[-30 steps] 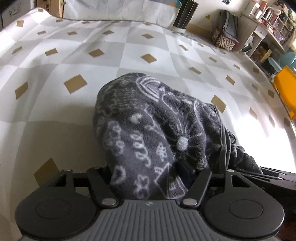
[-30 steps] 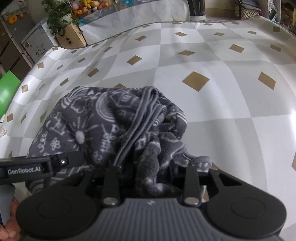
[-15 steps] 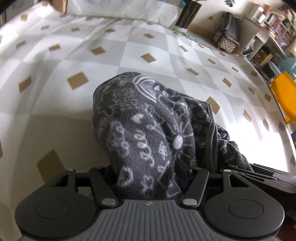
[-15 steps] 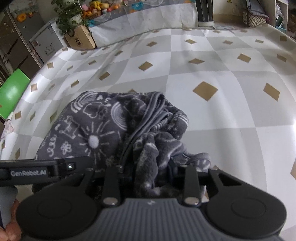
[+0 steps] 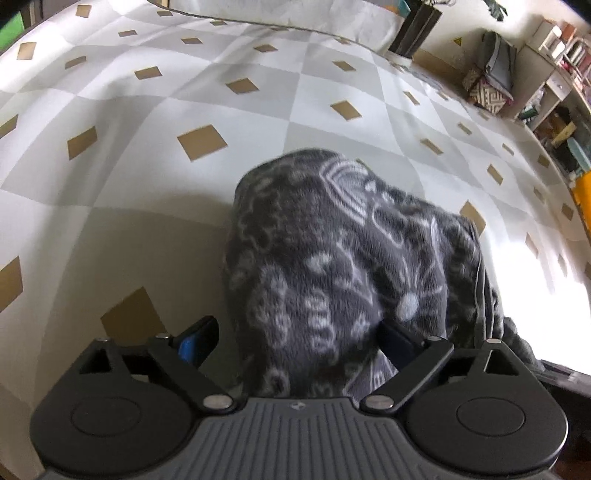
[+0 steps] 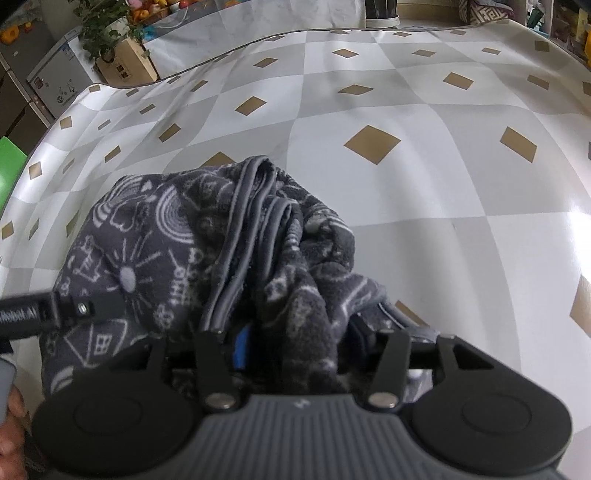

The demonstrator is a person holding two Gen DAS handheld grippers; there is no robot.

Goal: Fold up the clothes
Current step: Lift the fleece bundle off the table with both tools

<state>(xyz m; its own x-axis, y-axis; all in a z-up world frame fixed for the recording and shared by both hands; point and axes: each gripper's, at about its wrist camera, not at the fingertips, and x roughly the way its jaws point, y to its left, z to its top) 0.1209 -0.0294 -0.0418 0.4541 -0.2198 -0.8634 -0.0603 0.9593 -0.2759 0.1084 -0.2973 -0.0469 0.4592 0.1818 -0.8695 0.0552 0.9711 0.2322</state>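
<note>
Dark grey fleece garment point(image 5: 332, 258) with a white doodle print sat bunched in a mound on the tabletop point(image 5: 166, 92), near its front edge and right up against both grippers. Left gripper point(image 5: 295, 339) had its jaws spread wide, blue pad exposed on the left finger point(image 5: 195, 341), cloth draped loosely between the fingers rather than pinched. Right gripper point(image 6: 295, 343) was likewise spread, blue pad showing on one side, a hanging fold of fleece sitting in the gap; can't tell whether either finger pressed on it. In the right wrist view the garment's point(image 6: 207, 251) piped hem edges ran up the middle of the mound as two or three stacked grey ridges, unaligned, with a loose lump to their right. The left gripper's body crossed the left side of that view, touching the cloth. Tabletop cloth, white and grey checks with tan diamonds point(image 6: 371, 143), lay bare ahead and to both sides of the garment out to the far edge. Past that edge: a potted plant in a cardboard box point(image 6: 122, 62), a dark bin point(image 5: 413, 29), shelving point(image 5: 554, 74) on the right side.
</note>
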